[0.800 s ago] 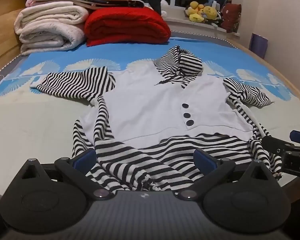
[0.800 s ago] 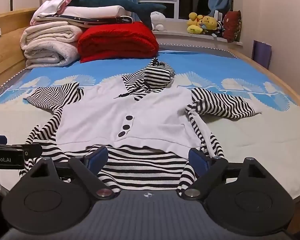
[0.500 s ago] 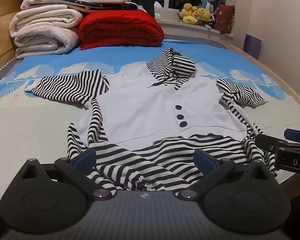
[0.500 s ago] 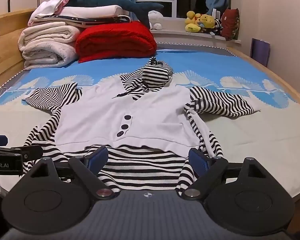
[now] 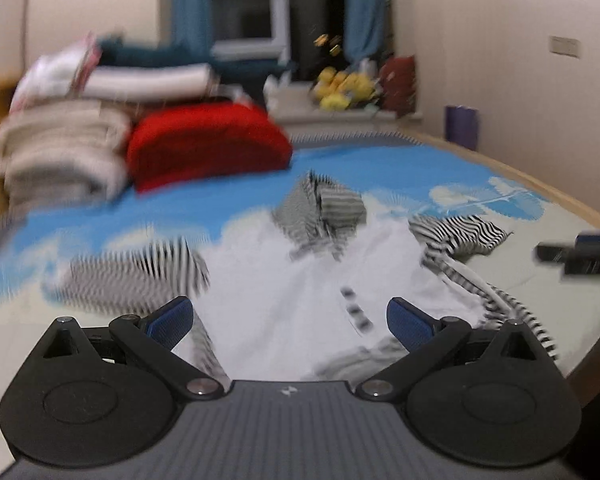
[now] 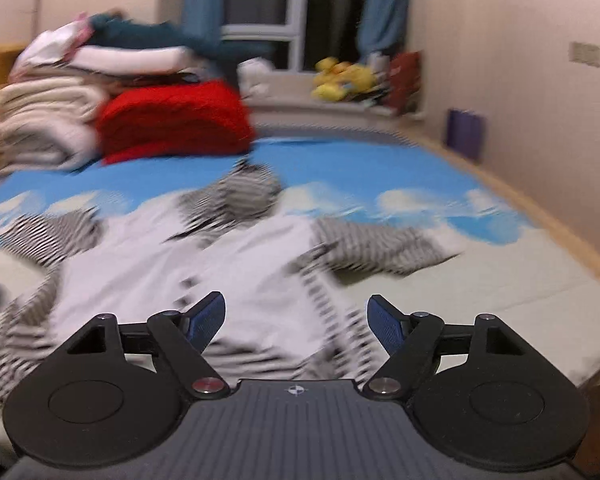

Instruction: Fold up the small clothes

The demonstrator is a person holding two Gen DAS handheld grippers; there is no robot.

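Observation:
A small white hooded top with black-and-white striped sleeves, hood and hem lies spread flat on the bed, hood pointing away; it also shows in the right wrist view. Both views are blurred by motion. My left gripper is open and empty above the garment's lower part. My right gripper is open and empty above the lower hem. The right gripper's tip shows at the right edge of the left wrist view.
Folded beige blankets and a red blanket are stacked at the head of the bed. Yellow plush toys sit on the window sill. The bed's wooden edge runs along the right, next to the wall.
Both grippers have lifted and tilted up, so the garment sits lower in each view and the frames are now blurred. Both stay open and empty.

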